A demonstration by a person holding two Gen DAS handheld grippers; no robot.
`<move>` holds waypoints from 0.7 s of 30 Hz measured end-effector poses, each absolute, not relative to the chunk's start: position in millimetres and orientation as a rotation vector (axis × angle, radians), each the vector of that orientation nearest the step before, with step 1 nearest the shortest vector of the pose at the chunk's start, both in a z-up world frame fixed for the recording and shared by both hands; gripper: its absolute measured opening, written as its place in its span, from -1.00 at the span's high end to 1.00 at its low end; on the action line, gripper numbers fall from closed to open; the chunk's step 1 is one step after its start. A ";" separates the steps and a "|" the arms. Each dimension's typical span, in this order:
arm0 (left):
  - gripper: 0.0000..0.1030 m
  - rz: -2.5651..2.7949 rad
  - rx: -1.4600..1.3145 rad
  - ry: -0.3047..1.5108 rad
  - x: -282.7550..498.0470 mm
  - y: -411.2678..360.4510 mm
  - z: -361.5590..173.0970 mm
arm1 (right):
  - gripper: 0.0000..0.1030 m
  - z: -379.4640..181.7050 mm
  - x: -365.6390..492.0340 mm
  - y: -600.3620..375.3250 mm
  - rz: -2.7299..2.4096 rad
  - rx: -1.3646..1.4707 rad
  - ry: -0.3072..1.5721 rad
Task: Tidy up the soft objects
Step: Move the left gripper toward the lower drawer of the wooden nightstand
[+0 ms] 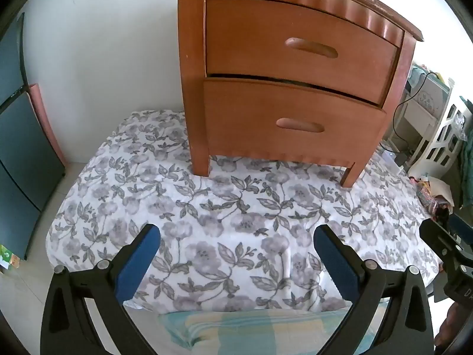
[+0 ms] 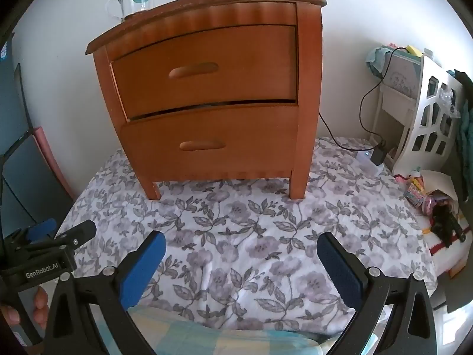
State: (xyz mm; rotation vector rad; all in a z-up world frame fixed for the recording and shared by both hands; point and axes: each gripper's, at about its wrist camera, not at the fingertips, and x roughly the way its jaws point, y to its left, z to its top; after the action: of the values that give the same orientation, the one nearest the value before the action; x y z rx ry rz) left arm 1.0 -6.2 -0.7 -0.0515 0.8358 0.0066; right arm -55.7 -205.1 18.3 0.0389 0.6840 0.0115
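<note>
Left wrist view: left gripper (image 1: 236, 244) and right gripper (image 2: 241, 251) both with jaws spread, empty, hovering over floral sheet (image 1: 236, 207) spread flat under nightstand (image 1: 283, 82), striped cloth (image 1: 251, 325) at near edge; best to pinch near corners, lift evenly.

"GenRobot.AI" on left hand-held gripper (image 2: 63, 232) body; "28" on glass mug (image 2: 133, 0) logo.
</note>
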 end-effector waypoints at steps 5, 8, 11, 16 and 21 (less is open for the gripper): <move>-1.00 0.005 -0.052 0.838 0.7 -6.1 -1.8 | -1.00 17.2 -56.0 -208.5 0.015 0.043 0.691; -1.00 0.006 -0.051 0.841 0.4 -7.3 -4.8 | -1.00 16.0 -54.6 -205.1 0.012 0.037 0.683; -1.00 0.005 -0.052 0.841 0.9 -6.6 -4.5 | -1.00 15.3 -55.3 -205.9 0.012 0.038 0.685; -1.00 0.005 -0.052 0.842 1.6 -6.1 -3.6 | -1.00 15.0 -55.5 -206.1 0.012 0.038 0.684; -1.00 0.006 -0.054 0.843 1.6 -6.2 -3.6 | -1.00 16.1 -55.2 -205.3 0.012 0.036 0.686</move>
State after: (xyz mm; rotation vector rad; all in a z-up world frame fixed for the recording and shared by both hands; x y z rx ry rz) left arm 1.6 -6.2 -3.6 -0.0541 0.8427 0.0058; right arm -55.2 -205.3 16.1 0.0362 0.6859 0.0123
